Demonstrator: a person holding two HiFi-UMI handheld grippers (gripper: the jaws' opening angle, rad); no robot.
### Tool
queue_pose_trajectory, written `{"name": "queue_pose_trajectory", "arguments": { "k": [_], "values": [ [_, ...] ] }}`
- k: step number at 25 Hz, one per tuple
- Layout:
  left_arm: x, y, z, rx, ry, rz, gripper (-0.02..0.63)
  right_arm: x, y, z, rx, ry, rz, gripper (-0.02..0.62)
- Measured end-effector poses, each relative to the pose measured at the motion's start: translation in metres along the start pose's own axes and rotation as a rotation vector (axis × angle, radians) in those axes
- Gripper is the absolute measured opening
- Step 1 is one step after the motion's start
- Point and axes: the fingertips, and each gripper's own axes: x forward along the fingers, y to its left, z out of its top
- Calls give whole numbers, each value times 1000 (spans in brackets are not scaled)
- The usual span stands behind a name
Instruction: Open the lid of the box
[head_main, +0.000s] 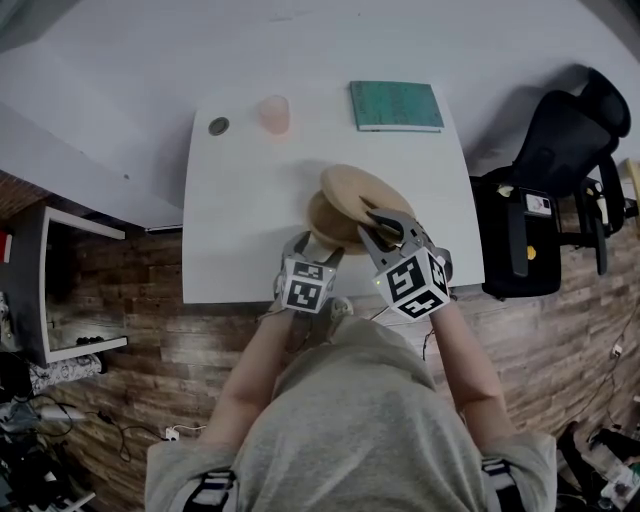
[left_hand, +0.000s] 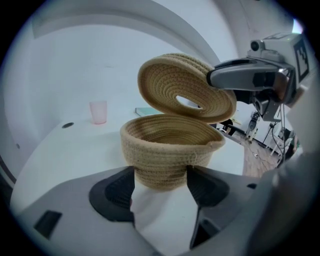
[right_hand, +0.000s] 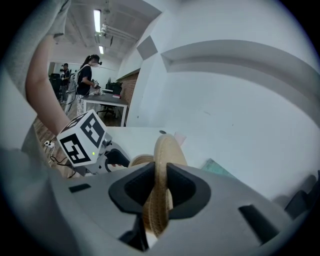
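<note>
Head view looks steeply down on a white counter (head_main: 240, 200). At its far left corner lies a small dark disc (head_main: 218, 126), and just right of that stands a pink cup (head_main: 273, 113). Nearer the front edge, the left hand-held gripper (head_main: 315, 245) reaches the woven box (head_main: 322, 218) from the near side. From above, the contact is hidden under the marker cube. The left gripper view shows it: the two jaws sit on either side of the box's lower wall, pads against the weave, pinching the box where it stands on the counter. That view also looks into the open hollow of the box.

Just above and right of the box, the round woven lid (head_main: 355, 190) hangs tilted, its coiled underside turned toward the left gripper. Whether its low edge touches the far rim cannot be told. The right hand-held gripper (head_main: 388, 225) holds the lid by its right edge. Its own view shows the lid edge-on, clamped between the two dark pads.

Further right, at the back of the counter, lies a green book (head_main: 396, 105). Beyond the counter's right side stands a black office chair (head_main: 565, 150), seen only from the head. Only the right gripper view shows people (right_hand: 85, 75) standing at a desk in the room behind.
</note>
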Motion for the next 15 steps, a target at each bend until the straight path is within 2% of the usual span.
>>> {"name": "queue_pose_trajectory", "arguments": {
  "k": [5,9,15],
  "values": [
    [-2,-1,0,0,-7,22,308,-11,-8,0,36,-9,-40,75],
    [-5,-1,2,20,-36,39,297,-22,-13,0,119,-45,-80,75],
    [-27,-4,3,0,-49,83,208,-47,-17,-2,248,-94,-138,75]
  ]
}}
